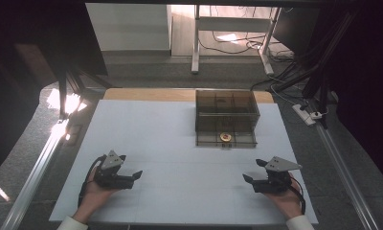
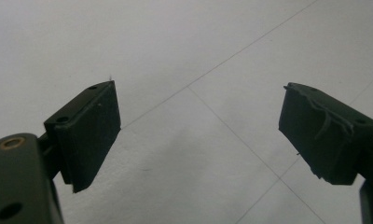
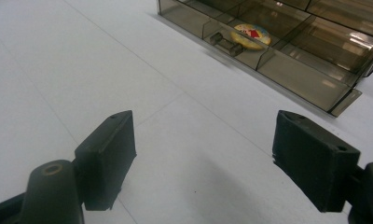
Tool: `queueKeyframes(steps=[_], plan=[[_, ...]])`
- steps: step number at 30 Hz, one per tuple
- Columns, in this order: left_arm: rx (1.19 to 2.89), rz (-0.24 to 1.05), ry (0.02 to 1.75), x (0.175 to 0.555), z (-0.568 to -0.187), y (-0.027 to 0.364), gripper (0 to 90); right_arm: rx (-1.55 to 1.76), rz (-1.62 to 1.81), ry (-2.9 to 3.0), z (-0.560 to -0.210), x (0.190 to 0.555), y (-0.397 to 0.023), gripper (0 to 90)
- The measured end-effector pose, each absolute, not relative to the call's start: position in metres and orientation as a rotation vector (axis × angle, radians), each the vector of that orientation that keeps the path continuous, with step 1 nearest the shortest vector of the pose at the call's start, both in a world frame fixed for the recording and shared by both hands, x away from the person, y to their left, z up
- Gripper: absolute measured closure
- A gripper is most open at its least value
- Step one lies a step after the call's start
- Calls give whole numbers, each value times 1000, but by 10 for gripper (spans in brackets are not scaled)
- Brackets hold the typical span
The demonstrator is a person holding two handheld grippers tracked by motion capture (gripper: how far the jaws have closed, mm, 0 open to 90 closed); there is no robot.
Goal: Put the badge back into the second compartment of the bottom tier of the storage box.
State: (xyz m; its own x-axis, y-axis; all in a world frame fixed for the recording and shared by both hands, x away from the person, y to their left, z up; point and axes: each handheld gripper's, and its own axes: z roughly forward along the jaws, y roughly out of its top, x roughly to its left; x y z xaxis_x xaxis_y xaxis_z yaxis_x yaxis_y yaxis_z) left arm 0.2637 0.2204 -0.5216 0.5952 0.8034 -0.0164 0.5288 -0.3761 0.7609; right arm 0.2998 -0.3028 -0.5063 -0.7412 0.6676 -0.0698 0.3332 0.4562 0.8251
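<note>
Both tools rest low over the white worktop, nothing in either. The left hand-held gripper sits at the near left with its jaws apart over bare surface; its own view confirms the wide gap with only the sheet beneath. The right hand-held gripper sits at the near right, jaws likewise apart and empty, and its view looks toward the box.

That smoky clear box stands at the far middle of the worktop, well apart from both tools. It is divided into compartments, and a small round badge lies in the middle compartment of its near row, just behind a dark handle or latch on the front wall.

This looks like the starting stage: hands parked, the approach not yet begun. Since the right tool faces the box, the next move probably calls for carrying it forward and left, up over the near wall, then lowering the open jaws around the badge without knocking the dividers.
</note>
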Motion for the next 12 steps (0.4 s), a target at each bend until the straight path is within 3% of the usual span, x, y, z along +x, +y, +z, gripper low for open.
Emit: queueKeyframes(steps=[12], plan=[[2072,465,1047,264,-522,220,130,843,1193,2325,-505,300,-302,211]])
